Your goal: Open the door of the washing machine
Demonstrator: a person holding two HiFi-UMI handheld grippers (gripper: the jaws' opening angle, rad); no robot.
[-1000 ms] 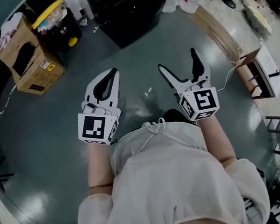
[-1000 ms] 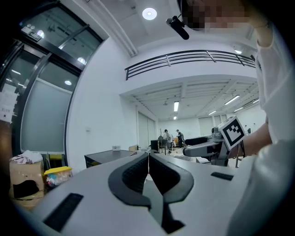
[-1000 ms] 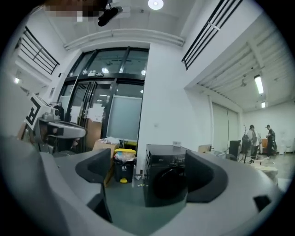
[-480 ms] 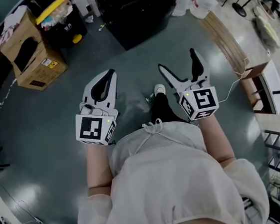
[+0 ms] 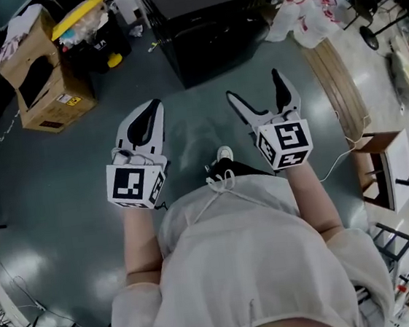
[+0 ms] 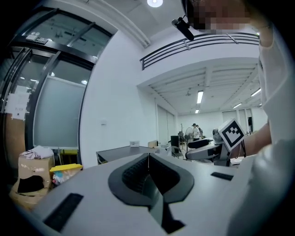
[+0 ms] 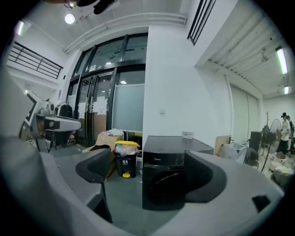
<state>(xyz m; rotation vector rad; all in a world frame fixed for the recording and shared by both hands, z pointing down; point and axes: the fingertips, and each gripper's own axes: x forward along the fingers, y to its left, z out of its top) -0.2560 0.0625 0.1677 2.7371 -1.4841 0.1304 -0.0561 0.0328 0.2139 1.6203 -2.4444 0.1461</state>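
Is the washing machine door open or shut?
Shut: the right gripper view shows the round door flush with the washing machine's black front.

The washing machine (image 5: 217,18) is smooth black, faintly glossy in front. Left of it, a cardboard box (image 5: 41,79) looks dull brown. The floor (image 5: 61,190) is polished, reflecting lights. The left tool (image 5: 155,104) and right tool (image 5: 254,86) are matt white plastic.

No readable text; the washing machine (image 7: 163,175) logo is blurred.

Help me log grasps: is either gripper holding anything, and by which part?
Nothing is held. The left gripper is shut on nothing; the right gripper is open and empty, short of the washing machine.
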